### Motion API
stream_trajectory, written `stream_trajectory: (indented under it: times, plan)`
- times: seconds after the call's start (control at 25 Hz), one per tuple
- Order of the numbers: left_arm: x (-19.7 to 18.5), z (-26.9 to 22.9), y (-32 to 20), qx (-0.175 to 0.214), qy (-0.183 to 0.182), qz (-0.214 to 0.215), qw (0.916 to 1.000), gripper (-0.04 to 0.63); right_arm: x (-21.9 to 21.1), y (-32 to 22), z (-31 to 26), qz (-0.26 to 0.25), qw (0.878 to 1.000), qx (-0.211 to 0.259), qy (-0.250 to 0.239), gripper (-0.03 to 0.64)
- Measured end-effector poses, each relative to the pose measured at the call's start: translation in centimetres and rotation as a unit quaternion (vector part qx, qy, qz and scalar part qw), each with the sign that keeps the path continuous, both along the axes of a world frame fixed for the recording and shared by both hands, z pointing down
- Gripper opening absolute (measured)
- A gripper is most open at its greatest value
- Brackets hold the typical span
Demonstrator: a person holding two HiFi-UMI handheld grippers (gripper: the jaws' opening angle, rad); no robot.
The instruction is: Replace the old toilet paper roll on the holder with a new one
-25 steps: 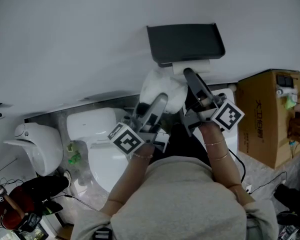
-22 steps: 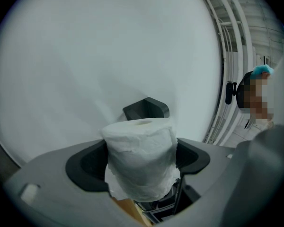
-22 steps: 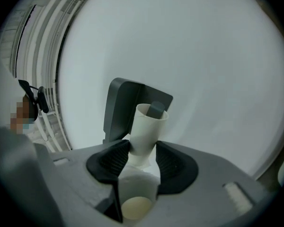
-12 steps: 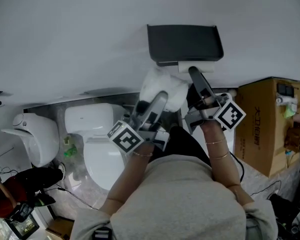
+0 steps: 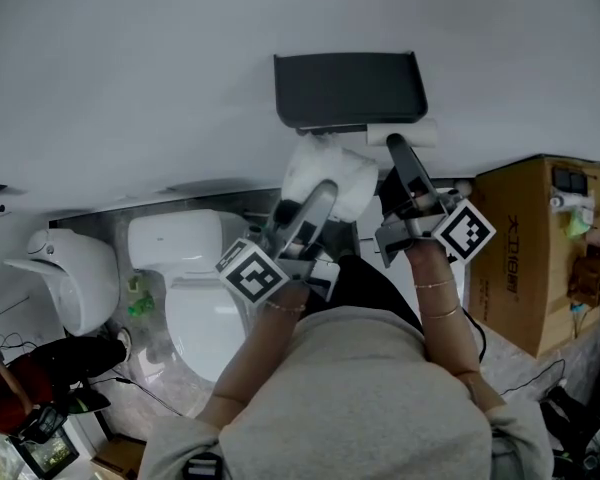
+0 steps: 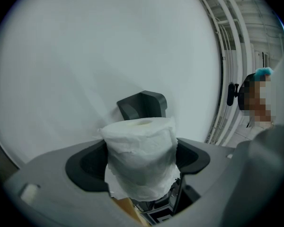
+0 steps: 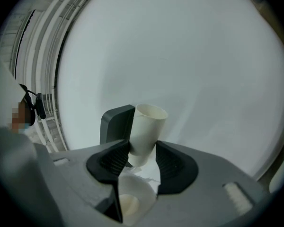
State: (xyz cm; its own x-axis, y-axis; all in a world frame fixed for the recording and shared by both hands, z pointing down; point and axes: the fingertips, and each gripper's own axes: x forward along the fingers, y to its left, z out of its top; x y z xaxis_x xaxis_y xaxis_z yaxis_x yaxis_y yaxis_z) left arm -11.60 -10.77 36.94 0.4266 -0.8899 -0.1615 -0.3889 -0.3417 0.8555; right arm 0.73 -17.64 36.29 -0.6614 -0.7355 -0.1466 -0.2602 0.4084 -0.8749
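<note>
A dark holder (image 5: pixel 345 88) hangs on the white wall. Its old roll is a bare white cardboard tube (image 5: pixel 412 133) that sticks out past the holder's right end. My right gripper (image 5: pixel 398 148) is shut on that tube. In the right gripper view the tube (image 7: pixel 146 126) sits pinched between the ribbed pads, with the holder (image 7: pixel 114 124) just left of it. My left gripper (image 5: pixel 325 196) is shut on a full white paper roll (image 5: pixel 325 176), held just below the holder. In the left gripper view this roll (image 6: pixel 139 155) fills the jaws and the holder (image 6: pixel 143 105) shows behind it.
Below the holder stands a white toilet (image 5: pixel 195 278), with another white fixture (image 5: pixel 70 283) further left. A cardboard box (image 5: pixel 535 238) stands against the wall at the right. A person (image 6: pixel 255 98) stands by a railing in the left gripper view.
My right gripper has slid to the right with the cardboard tube, so the tube now pokes out beyond the holder's right end. The left gripper and its roll have hardly moved.
</note>
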Motion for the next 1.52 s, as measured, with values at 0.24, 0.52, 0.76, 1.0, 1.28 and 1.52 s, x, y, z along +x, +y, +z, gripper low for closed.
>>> stream_trajectory:
  times: [0.24,0.52,0.76,1.0,1.28,1.52]
  plan:
    - [6.6,-0.2,-1.1,0.000,-0.015,0.022,0.9996,0.423,7.1,-0.8,-0.1,0.026,1.000,0.003,-0.013,0.183]
    - [11.1,-0.2,-1.5,0.002,-0.022,0.058,0.9981,0.423,11.8,-0.4,0.1,0.058,0.998,0.010,-0.009,0.183]
    - [11.6,0.0,-2.6,0.000,-0.024,0.090,0.9956,0.423,12.6,-0.4,-0.3,0.085,0.996,0.015,-0.013,0.182]
    - [13.3,0.0,-3.3,-0.001,-0.017,0.130,0.9913,0.423,14.1,0.3,-1.1,0.114,0.993,0.031,-0.006,0.183]
    - [15.0,-0.3,-4.1,0.005,-0.012,0.167,0.9859,0.423,15.2,1.1,-1.7,0.144,0.989,0.037,0.007,0.183]
    - [16.8,-1.0,-5.1,0.019,-0.013,0.183,0.9828,0.423,17.3,1.6,-2.3,0.169,0.985,0.046,0.010,0.182]
